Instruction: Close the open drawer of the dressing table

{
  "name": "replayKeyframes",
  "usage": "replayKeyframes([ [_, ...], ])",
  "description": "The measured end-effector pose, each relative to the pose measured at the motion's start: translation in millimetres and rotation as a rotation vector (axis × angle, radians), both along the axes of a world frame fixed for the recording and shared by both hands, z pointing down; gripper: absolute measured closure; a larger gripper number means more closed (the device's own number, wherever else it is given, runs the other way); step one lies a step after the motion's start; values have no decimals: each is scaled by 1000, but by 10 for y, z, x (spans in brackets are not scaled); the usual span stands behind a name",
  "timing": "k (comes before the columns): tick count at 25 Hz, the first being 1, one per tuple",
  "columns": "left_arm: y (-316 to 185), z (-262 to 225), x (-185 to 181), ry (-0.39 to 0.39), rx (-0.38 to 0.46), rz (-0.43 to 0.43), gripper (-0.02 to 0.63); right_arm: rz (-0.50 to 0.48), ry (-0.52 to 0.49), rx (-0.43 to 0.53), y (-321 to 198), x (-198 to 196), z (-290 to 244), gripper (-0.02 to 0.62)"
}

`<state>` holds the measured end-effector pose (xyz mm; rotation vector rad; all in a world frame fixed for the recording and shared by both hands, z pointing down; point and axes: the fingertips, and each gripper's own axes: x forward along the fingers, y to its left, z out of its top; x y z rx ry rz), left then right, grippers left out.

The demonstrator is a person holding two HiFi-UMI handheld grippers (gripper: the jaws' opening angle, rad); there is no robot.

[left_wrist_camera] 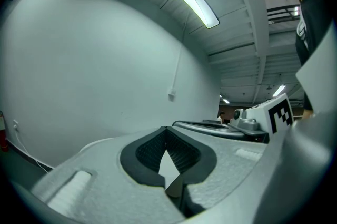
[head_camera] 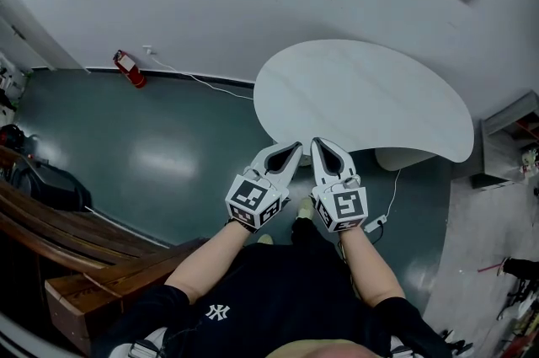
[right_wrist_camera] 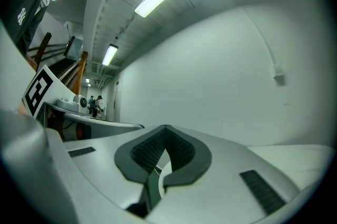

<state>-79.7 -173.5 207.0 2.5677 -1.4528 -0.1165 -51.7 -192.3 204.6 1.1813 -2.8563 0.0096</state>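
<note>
The dressing table shows only as a white rounded top [head_camera: 362, 95] against the pale wall; no drawer is in sight in any view. Both grippers hover side by side over its near edge, pointing at the wall. My left gripper [head_camera: 294, 148] is shut, its dark ribbed pads [left_wrist_camera: 152, 152] meeting at the tip with nothing between them. My right gripper [head_camera: 321, 144] is likewise shut and empty, pads [right_wrist_camera: 179, 152] closed together. In each gripper view the other gripper's marker cube shows at the side: the right one [left_wrist_camera: 277, 114], the left one [right_wrist_camera: 39, 90].
A red fire extinguisher [head_camera: 129, 68] lies at the foot of the wall, with a cable running along it. Wooden steps [head_camera: 84, 243] and a black bag [head_camera: 52, 184] are at the left. Shelving [head_camera: 509, 129] stands at the right. A white plug [head_camera: 376, 222] lies on the floor.
</note>
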Motion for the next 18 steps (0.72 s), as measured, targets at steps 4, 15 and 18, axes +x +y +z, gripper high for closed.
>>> replayKeyframes([
  [4,-4,3,-30,6,1,-9,597,-6,5,-1,9,-28,5,581],
  [15,-18,50,-71,13,-8,-32,597,-19,15,0,-1,-76,23,581],
  [18,-12,53,-76,14,-9,-33,596,-20,16,-1,5,-84,28,581],
])
